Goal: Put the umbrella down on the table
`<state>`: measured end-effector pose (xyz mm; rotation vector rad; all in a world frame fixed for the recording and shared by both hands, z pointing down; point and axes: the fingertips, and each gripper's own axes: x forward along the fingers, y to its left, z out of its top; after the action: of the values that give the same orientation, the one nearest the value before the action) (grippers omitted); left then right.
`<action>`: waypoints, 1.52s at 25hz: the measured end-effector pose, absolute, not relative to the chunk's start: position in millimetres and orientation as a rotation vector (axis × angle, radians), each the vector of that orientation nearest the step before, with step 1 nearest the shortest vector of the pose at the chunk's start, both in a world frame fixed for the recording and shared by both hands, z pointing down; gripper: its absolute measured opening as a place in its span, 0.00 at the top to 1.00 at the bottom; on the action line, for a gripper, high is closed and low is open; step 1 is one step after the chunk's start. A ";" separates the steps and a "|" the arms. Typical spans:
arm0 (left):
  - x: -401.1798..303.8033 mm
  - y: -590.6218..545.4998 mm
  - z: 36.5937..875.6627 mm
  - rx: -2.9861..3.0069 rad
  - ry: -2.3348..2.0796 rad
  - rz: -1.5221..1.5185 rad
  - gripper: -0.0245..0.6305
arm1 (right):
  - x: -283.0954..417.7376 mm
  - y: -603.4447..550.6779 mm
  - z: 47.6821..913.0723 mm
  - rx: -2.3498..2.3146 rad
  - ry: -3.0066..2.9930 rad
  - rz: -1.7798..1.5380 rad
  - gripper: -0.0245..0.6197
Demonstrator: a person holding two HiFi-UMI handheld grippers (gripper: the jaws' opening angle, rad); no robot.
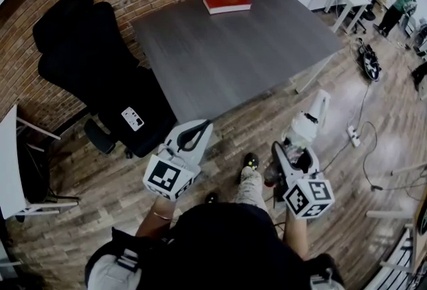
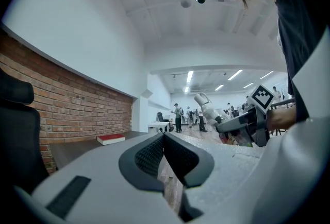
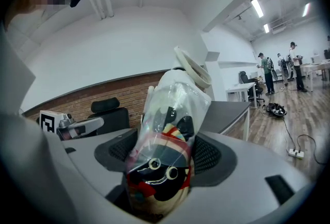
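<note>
My right gripper grasps the plastic-sleeved umbrella, ready for laying on the counter at upper centre, while my left gripper stays out of it, clenched on nothing.

I see: umbrella cream, black and red cartoon print; book red; table dark grey; chair black.

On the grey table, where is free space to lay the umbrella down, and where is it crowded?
The table is bare from its near edge up to the red book, and on both sides of it. Only the far edge is taken, by that book. The black chair crowds the table's left side, so the near edge looks the easier way in for the umbrella.
</note>
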<state>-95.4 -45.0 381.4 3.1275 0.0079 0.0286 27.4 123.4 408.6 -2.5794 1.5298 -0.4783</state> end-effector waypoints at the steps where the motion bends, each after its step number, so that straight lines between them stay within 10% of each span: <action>1: -93.5 -47.9 382.4 3.125 -0.014 0.039 0.97 | 32.4 118.8 409.1 -2.571 1.550 -0.481 0.47; 38: 125.8 -178.1 366.4 3.068 -0.683 0.143 0.97 | 305.3 -75.0 411.8 -2.193 2.086 -0.613 0.48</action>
<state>125.8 -178.1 366.4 3.0677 -0.6826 0.1433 305.3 -75.0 411.8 -2.1932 2.0860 -0.6130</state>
